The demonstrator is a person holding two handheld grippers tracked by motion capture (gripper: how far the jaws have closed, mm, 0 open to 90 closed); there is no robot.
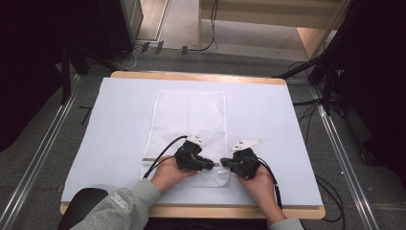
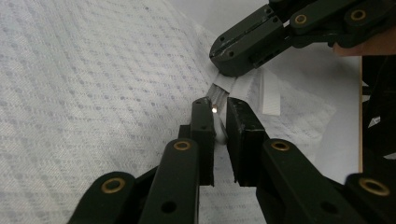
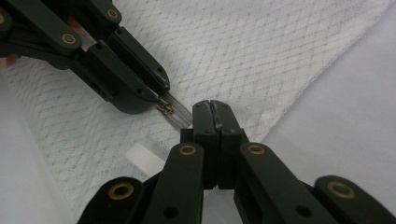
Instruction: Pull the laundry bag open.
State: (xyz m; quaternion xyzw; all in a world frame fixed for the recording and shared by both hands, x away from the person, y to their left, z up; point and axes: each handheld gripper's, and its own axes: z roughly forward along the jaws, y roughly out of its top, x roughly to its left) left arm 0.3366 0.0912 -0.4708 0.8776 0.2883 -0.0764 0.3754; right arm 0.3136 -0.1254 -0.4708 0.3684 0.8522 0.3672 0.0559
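Lying flat near the table's (image 1: pixel 119 115) front edge, the white mesh bag (image 1: pixel 189 120) has bare white surface on every side. Its weave is dimpled, its zipper (image 3: pixel 180 114) grey. The right gripper (image 3: pixel 215 108) pinches the bag's zipper end, jaws together. The left gripper's (image 2: pixel 215 108) jaws stand slightly apart around the zipper pull (image 3: pixel 166 107).

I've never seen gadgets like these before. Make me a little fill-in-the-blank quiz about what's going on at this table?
1. The white mesh bag lies flat on a table covered in ____.
2. The right gripper has its jaws fully ____, pinching the bag near the end of the zipper.
3. The left gripper has its tips at the small metal zipper ____.
4. In the high view, the two grippers point ____ each other.

Missing words: white; shut; pull; toward
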